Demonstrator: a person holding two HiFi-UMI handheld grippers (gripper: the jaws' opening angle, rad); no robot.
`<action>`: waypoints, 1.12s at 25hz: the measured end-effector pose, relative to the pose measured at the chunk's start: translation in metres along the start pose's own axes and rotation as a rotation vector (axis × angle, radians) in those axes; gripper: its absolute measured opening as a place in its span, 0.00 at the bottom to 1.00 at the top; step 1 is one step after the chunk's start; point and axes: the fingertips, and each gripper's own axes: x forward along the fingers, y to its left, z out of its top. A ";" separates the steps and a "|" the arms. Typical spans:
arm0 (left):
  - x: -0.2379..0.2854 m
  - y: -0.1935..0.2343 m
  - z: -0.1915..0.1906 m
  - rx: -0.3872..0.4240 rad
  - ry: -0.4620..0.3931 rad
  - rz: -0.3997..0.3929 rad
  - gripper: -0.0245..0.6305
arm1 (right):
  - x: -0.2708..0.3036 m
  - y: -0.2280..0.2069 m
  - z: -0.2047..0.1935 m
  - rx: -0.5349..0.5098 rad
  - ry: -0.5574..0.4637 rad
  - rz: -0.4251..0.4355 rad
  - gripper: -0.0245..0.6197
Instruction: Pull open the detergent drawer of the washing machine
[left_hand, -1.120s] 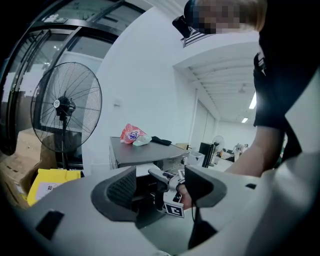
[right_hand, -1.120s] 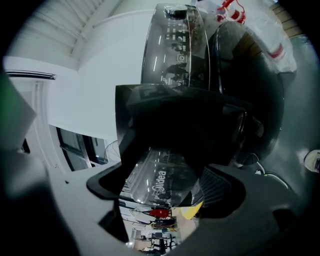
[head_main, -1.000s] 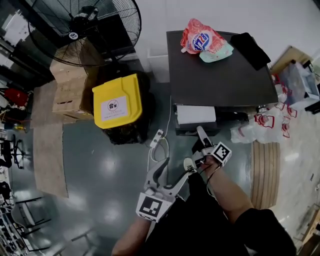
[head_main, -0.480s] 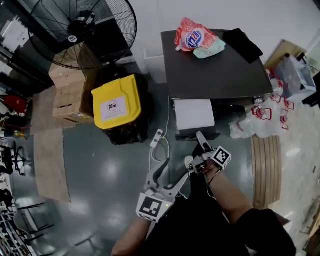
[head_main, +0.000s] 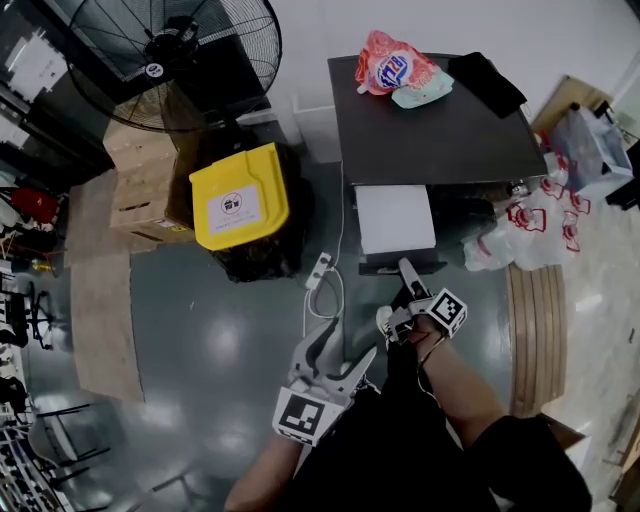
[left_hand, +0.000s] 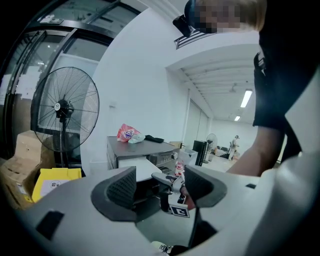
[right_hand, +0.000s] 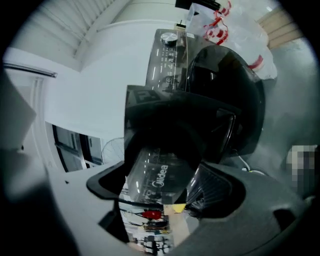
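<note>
In the head view the right tool (head_main: 408, 282) reaches forward on an outstretched forearm to the front of the white detergent drawer (head_main: 395, 218). The drawer stands out from the dark grey washing machine (head_main: 440, 130), its contents unclear, and the left tool (head_main: 346, 346) is held back beside the right one. The left gripper view shows the left tool's jaws wide apart and empty. The right gripper view shows the right tool's jaws closed on the drawer's glossy dark front panel (right_hand: 160, 172).

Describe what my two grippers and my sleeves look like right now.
The left claw and right claw are pale grey plastic, each with two fingers and dark ribbed pads. Each carries a white cube with black square markers. You wear a black top that leaves the forearms bare.
</note>
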 end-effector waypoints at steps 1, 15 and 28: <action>-0.003 -0.001 0.000 0.000 -0.003 -0.002 0.46 | -0.001 0.002 -0.004 -0.042 0.019 0.005 0.76; -0.043 -0.020 0.000 0.007 -0.061 -0.071 0.46 | -0.049 0.073 -0.043 -0.492 0.142 0.066 0.57; -0.020 -0.071 0.018 0.021 -0.110 -0.115 0.46 | -0.133 0.181 -0.042 -0.986 0.195 0.196 0.03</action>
